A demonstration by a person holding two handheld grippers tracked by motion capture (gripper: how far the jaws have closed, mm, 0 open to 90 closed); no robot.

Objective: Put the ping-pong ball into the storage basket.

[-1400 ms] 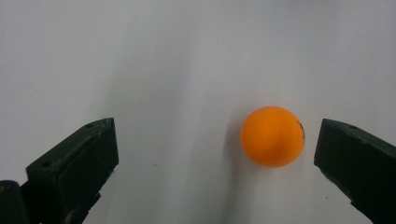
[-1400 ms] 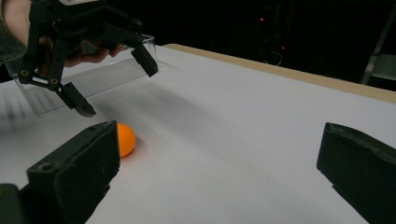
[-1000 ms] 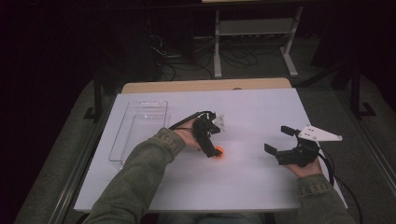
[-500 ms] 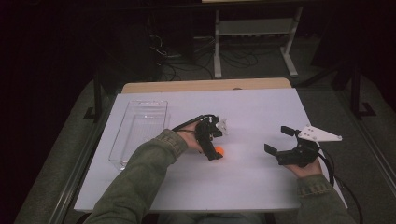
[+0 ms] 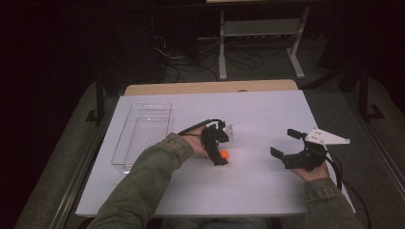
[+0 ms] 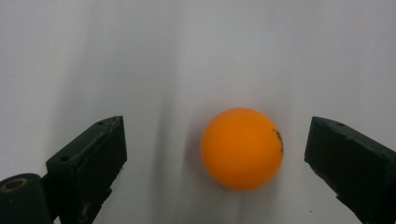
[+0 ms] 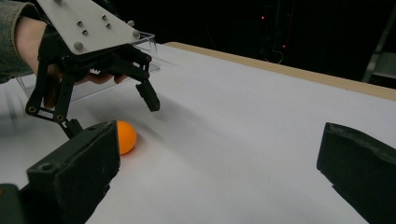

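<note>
Left gripper [image 5: 220,153] over the orange ball [image 5: 223,154] at surface [image 5: 258,114] centre; jaws spread either side, just been closing, pads clear of it. Right gripper [image 5: 285,144] at 3 o'clock, well apart, jaws spread, empty. Clear tray [image 5: 143,135] at 9 o'clock.

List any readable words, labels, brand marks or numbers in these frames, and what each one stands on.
None can be read. The orange ball bears a small dark mark near its right edge, too blurred and partial to read. The clear tray, the table and the grey plate on the left hand-held gripper carry no text.
</note>
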